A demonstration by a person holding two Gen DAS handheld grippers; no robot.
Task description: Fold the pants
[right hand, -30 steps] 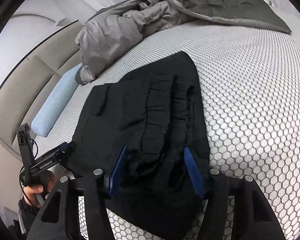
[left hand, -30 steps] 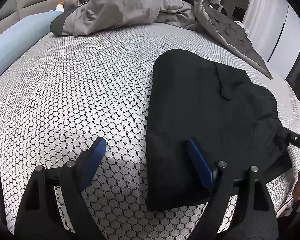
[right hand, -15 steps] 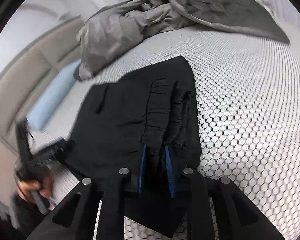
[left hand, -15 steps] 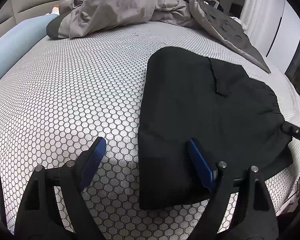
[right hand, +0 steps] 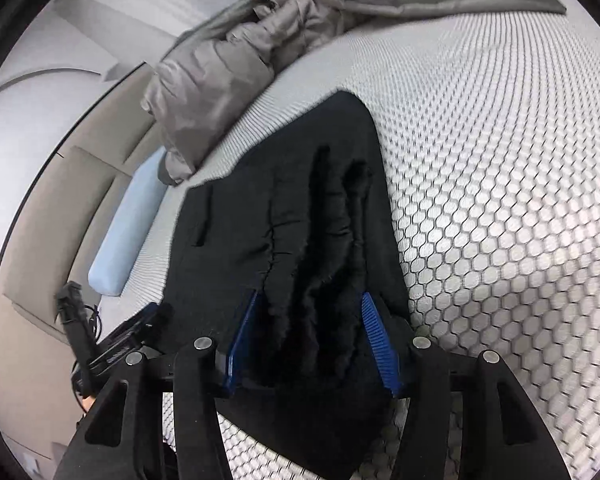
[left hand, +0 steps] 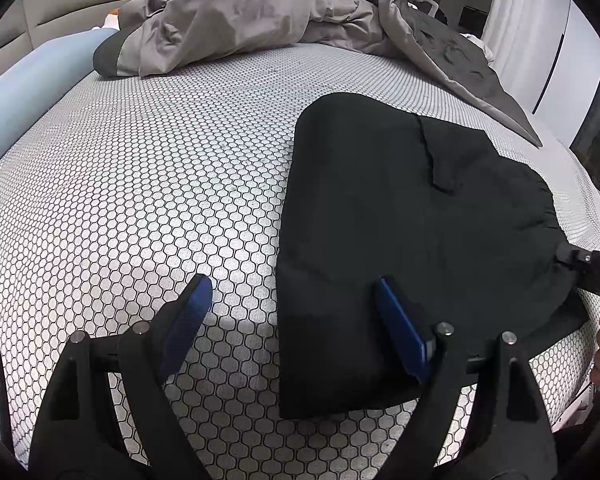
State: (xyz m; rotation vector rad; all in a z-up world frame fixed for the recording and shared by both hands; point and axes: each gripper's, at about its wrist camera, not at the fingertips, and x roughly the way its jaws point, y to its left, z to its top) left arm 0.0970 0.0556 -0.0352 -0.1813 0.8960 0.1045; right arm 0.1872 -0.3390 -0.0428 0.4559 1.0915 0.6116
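Observation:
Black pants [left hand: 400, 216] lie folded on the bed's honeycomb-patterned cover, with the gathered waistband at the near right. My left gripper [left hand: 292, 312] is open and empty, its right finger over the pants' near left corner, its left finger over bare cover. My right gripper [right hand: 308, 320] is open, its blue pads on either side of the bunched waistband of the pants [right hand: 284, 216]. The right gripper also shows at the right edge of the left wrist view [left hand: 588, 264]. The left gripper shows at the lower left of the right wrist view [right hand: 128, 332].
A crumpled grey duvet [left hand: 252, 16] lies along the far side of the bed. A light blue bolster pillow [left hand: 32, 80] lies at the left against a beige headboard [right hand: 52, 216]. The bed cover [left hand: 140, 200] stretches wide to the left of the pants.
My right gripper closed on the bunched waistband half a second ago and has now opened again, with the view tilted. The left gripper stayed open and barely moved.

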